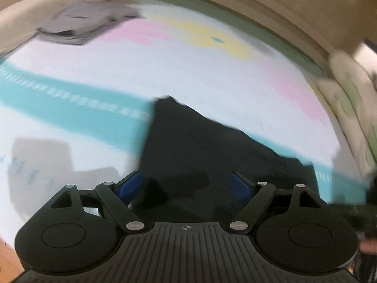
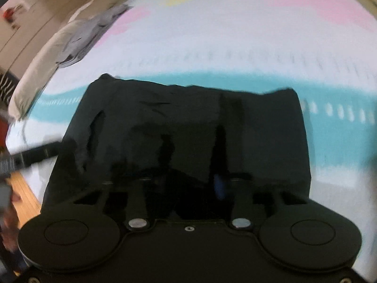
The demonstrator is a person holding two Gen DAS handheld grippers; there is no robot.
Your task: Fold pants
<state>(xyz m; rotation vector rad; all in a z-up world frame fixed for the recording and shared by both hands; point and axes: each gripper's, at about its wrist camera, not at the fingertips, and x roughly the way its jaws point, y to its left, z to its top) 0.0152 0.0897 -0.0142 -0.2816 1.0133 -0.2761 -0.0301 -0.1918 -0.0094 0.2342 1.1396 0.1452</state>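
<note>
The black pants (image 2: 188,127) lie folded into a broad block on the bed sheet (image 2: 212,35); their far edge crosses the teal stripe. In the left wrist view one corner of the pants (image 1: 200,146) runs under my left gripper (image 1: 186,184). That gripper is open, its blue pads (image 1: 130,185) wide apart above the cloth and nothing pinched. My right gripper (image 2: 192,181) points down into the near edge of the pants. Its fingers are narrowed and lost in the dark cloth, with only one blue pad (image 2: 219,186) showing. Whether the pads press on the cloth is not visible.
A crumpled grey garment (image 1: 82,23) (image 2: 87,37) lies at the far left of the bed next to a beige pillow (image 2: 42,59). Wooden floor (image 2: 23,195) shows past the bed's left edge. A dark bar-shaped object (image 2: 35,155) reaches in from the left beside the pants.
</note>
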